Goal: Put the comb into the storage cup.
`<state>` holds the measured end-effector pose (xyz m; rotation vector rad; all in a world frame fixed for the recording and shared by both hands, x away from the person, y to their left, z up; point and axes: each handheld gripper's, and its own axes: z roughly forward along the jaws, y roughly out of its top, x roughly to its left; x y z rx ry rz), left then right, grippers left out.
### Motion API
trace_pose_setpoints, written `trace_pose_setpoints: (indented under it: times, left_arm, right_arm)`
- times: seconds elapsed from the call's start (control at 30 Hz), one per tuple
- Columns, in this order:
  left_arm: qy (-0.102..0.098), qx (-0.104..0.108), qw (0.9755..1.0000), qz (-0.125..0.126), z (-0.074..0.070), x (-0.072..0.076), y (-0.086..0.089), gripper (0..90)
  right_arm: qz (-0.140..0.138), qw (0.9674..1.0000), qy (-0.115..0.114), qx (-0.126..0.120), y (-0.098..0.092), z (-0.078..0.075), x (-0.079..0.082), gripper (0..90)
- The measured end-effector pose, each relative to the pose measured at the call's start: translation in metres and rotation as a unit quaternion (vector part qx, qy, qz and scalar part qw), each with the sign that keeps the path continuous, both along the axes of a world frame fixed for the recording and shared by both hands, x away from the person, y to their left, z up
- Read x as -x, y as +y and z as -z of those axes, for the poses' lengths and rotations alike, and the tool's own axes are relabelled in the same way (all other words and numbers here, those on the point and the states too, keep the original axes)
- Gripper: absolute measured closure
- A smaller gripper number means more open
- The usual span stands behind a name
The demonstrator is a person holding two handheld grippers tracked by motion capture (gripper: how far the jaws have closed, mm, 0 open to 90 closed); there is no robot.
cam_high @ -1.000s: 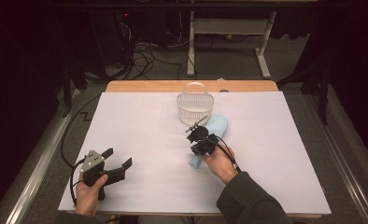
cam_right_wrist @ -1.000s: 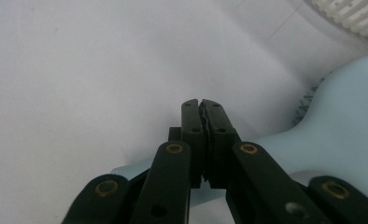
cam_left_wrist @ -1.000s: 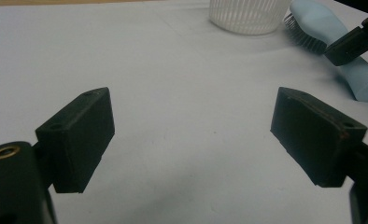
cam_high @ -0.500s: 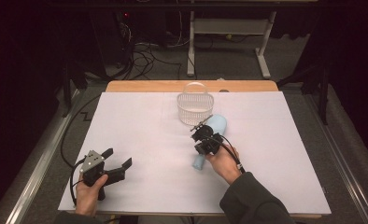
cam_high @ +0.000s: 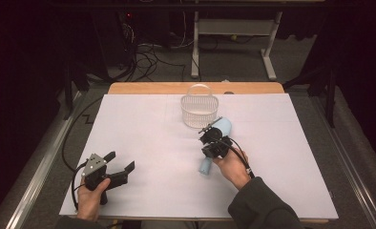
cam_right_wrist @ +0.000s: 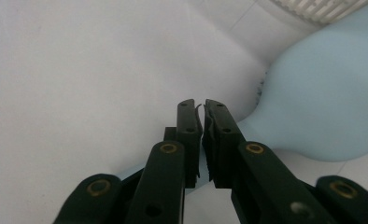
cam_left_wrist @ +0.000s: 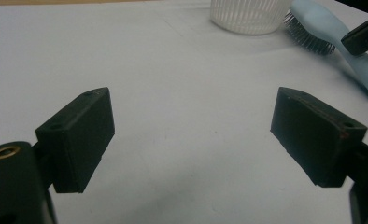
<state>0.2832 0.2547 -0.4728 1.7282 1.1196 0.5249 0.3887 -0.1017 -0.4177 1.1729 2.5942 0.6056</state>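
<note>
Toward the far middle of the white surface [cam_high: 143, 124] stands a small white ribbed basket [cam_high: 199, 112] with a thin arched handle. From the high view its inside looks bare, though the bottom is not sharp enough to be certain. A pale blue hairbrush [cam_high: 218, 138] lies just on the near right of the basket, its broad head [cam_right_wrist: 322, 107] close against the basket's wall and its handle running back toward the person. In the left gripper view the bristles [cam_left_wrist: 308, 39] show along the head's underside, next to the basket.

Over the brush's handle sits the right gripper [cam_high: 214, 143], held in the person's right hand [cam_high: 234, 167]. Its jaws have just been opening a little; in the right gripper view they stand nearly together with only a thin slit between the pads, directly above the narrow neck of the brush. Nothing is visibly pinched in that slit, so the brush rests on the surface and not in a grip.

Near the front left corner the left gripper [cam_high: 117, 169] is held low in the left hand [cam_high: 91, 198], its jaws spread wide with bare surface between them.

A broad stretch of open surface lies between the two grippers, and more to the right of the brush out to the right edge. Behind the basket only a narrow strip remains before the wooden far edge [cam_high: 152, 88].
</note>
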Motion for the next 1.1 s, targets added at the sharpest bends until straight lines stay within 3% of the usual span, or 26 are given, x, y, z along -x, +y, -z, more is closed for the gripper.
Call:
trace_pose_setpoints:
  times: [0.27,0.57,0.77,0.9,1.1]
  left_arm:
    - [0.0,0.0,1.0,0.0,0.0,0.0,0.0,14.4]
    - [0.001,0.002,1.0,-0.003,0.0,0.0,0.001,14.4]
    - [0.0,0.006,1.0,-0.006,0.0,0.0,0.002,14.4]
    - [0.0,0.007,1.0,-0.007,0.0,0.0,0.002,14.4]
    - [-0.001,0.01,0.9999,-0.009,0.0,0.0,0.002,14.4]
  right_arm:
    - [0.012,0.9999,-0.004,0.003,-0.007,-0.003,0.0,79.7]
    - [0.045,0.999,0.001,-0.007,-0.013,-0.004,-0.002,61.3]
    - [0.086,0.9953,0.037,-0.024,-0.015,0.0,-0.009,48.1]
    - [0.111,0.9923,0.048,-0.031,-0.016,0.0,-0.011,44.4]
    - [0.123,0.9903,0.059,-0.028,-0.015,0.0,-0.011,43.0]
